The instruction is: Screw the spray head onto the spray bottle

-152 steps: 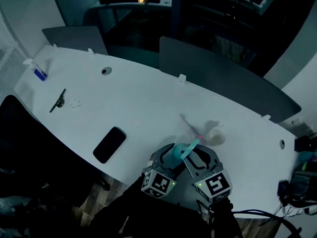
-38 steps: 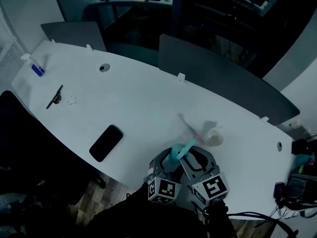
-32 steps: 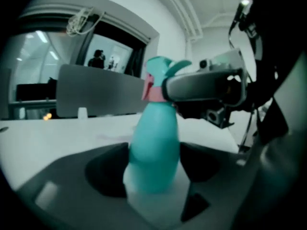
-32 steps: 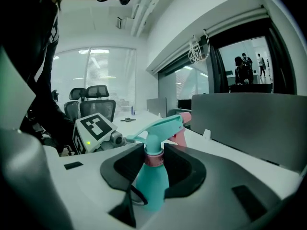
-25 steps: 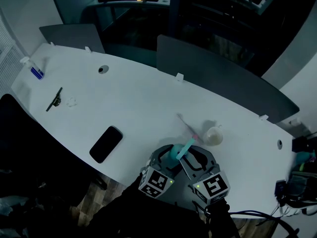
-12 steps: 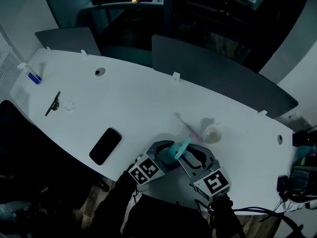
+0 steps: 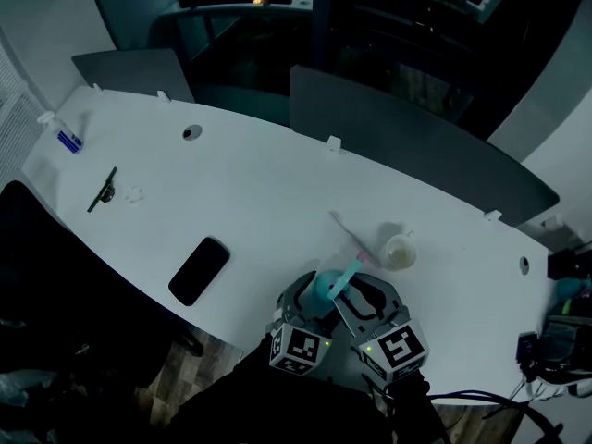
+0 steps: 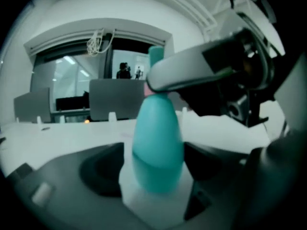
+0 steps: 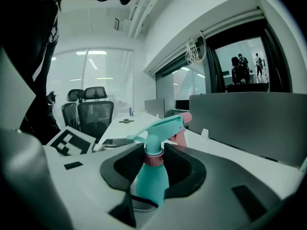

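Tongs from both hands flank the teal spray bottle (image 7: 324, 289) at the lower middle of the head view, near the front edge of the white tabletop (image 7: 250, 192). The right tongs (image 9: 152, 169) are clamped on its neck, one jaw on each side of the pink collar just under the spray head (image 9: 160, 125), which sits on top with its pink nozzle toward the right of that frame. The left tongs (image 8: 157, 169) stand wide around the bottle's body and have just been closing a little; a pale gap on the bottle's left side shows they do not grip it. In the head view a dark phone (image 7: 200, 270) lies left of the bottle, a pale cup (image 7: 400, 251) to its upper right, and a small bottle (image 7: 63, 135) at the far left edge.
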### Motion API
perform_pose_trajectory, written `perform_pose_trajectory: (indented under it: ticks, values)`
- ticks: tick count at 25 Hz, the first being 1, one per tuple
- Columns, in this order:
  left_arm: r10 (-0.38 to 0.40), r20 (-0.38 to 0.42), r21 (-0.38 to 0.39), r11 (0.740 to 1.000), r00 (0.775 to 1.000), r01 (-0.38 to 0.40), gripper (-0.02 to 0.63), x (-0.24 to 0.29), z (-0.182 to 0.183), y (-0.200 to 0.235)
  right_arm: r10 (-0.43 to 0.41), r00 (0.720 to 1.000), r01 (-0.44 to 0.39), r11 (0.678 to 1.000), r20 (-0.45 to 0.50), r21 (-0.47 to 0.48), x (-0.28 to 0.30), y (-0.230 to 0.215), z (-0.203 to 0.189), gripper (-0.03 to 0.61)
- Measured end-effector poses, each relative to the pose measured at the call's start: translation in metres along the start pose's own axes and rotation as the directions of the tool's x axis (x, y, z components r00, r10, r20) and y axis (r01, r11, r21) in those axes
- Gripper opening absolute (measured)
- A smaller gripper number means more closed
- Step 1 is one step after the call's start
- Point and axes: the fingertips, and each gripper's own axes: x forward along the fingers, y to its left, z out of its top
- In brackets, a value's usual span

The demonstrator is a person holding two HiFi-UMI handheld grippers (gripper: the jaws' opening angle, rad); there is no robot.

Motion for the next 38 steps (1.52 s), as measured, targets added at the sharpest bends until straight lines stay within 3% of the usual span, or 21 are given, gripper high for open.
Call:
perform_pose_trajectory:
  ticks: [1,3,4,5,7,10,12,13,14,16,17,19,21,23,26,28,30,31,33,36,38]
  values:
    - [-0.083,0.004,0.012,0.997,0.997,0.083,0.407,-0.001,0.001,0.002,0.008,1.0,-0.008,1.0,0.003,0.001,0.001,0.0,0.0,0.133]
    - [-0.252,-0.014,0.026,0.967,0.968,0.253,0.413,-0.002,0.007,0.001,0.023,1.0,-0.023,1.0,0.004,0.009,0.001,0.0,0.001,0.133]
    - [-0.311,-0.028,0.034,0.95,0.95,0.312,0.401,-0.001,0.009,-0.001,0.025,1.0,-0.025,1.0,0.003,0.012,0.001,-0.001,0.002,0.133]
    - [-0.336,-0.039,0.042,0.94,0.941,0.338,0.348,-0.001,0.011,-0.003,0.021,1.0,-0.021,1.0,0.004,0.011,0.001,-0.002,0.002,0.133]
    - [-0.28,-0.033,0.035,0.959,0.959,0.281,0.339,0.001,0.013,-0.005,-0.007,1.0,0.007,1.0,0.01,0.003,0.0,-0.004,0.0,0.133]
    - [-0.038,0.012,-0.052,0.998,0.999,0.038,0.337,0.002,0.012,-0.003,-0.073,0.996,0.074,0.997,0.054,-0.017,-0.003,-0.006,0.0,0.133]
    - [0.093,0.005,-0.065,0.994,0.996,-0.093,0.336,0.002,0.009,-0.006,-0.113,0.99,0.116,0.993,0.088,-0.032,-0.006,-0.005,0.002,0.133]
    - [0.106,-0.004,-0.047,0.993,0.994,-0.106,0.337,0.002,0.007,-0.008,-0.124,0.988,0.127,0.991,0.092,-0.033,-0.008,-0.005,0.002,0.133]
    - [0.076,-0.006,-0.026,0.997,0.997,-0.076,0.339,0.002,0.006,-0.01,-0.125,0.988,0.128,0.991,0.086,-0.029,-0.008,-0.005,0.001,0.133]
    - [-0.065,0.005,0.013,0.998,0.998,0.065,0.345,-0.003,0.005,-0.008,-0.101,0.993,0.102,0.995,0.056,-0.019,-0.007,-0.005,-0.001,0.133]
    - [-0.154,0.004,0.028,0.988,0.988,0.154,0.354,-0.005,0.006,-0.005,-0.08,0.996,0.081,0.997,0.041,-0.017,-0.006,-0.004,-0.002,0.133]
    - [-0.32,-0.02,0.043,0.946,0.947,0.32,0.367,-0.006,0.006,-0.002,-0.041,0.999,0.041,0.999,0.025,-0.008,-0.005,-0.005,-0.001,0.133]
    - [-0.399,-0.035,0.056,0.915,0.916,0.4,0.328,-0.003,0.008,-0.005,-0.037,0.999,0.037,0.999,0.03,0.0,-0.005,-0.008,0.0,0.133]
    - [-0.357,-0.017,0.048,0.933,0.934,0.357,0.319,-0.001,0.01,-0.007,-0.069,0.996,0.069,0.998,0.051,0.002,-0.006,-0.011,0.0,0.133]
    - [-0.159,0.02,-0.031,0.987,0.987,0.16,0.316,0.0,0.011,-0.007,-0.134,0.987,0.134,0.991,0.094,0.005,-0.008,-0.013,-0.001,0.133]
    - [-0.022,0.001,-0.085,0.996,1.0,0.022,0.316,0.001,0.009,-0.008,-0.162,0.981,0.162,0.987,0.106,0.013,-0.01,-0.015,-0.001,0.133]
    - [0.042,-0.014,-0.11,0.993,0.999,-0.044,0.316,0.002,0.007,-0.01,-0.17,0.979,0.168,0.985,0.109,0.021,-0.011,-0.015,-0.002,0.133]
    - [0.021,-0.008,-0.098,0.995,1.0,-0.022,0.319,0.001,0.006,-0.011,-0.165,0.98,0.163,0.986,0.109,0.026,-0.012,-0.015,-0.002,0.133]
    - [-0.116,0.014,-0.024,0.993,0.993,0.116,0.33,-0.001,0.007,-0.011,-0.137,0.985,0.134,0.99,0.104,0.039,-0.011,-0.014,-0.002,0.133]
    - [-0.357,-0.036,0.091,0.929,0.933,0.359,0.326,0.001,0.008,-0.011,-0.085,0.992,0.08,0.995,0.092,0.052,-0.009,-0.014,-0.002,0.133]
    - [-0.398,-0.069,0.117,0.907,0.915,0.404,0.321,0.003,0.009,-0.012,-0.077,0.993,0.073,0.996,0.085,0.047,-0.009,-0.014,-0.002,0.133]
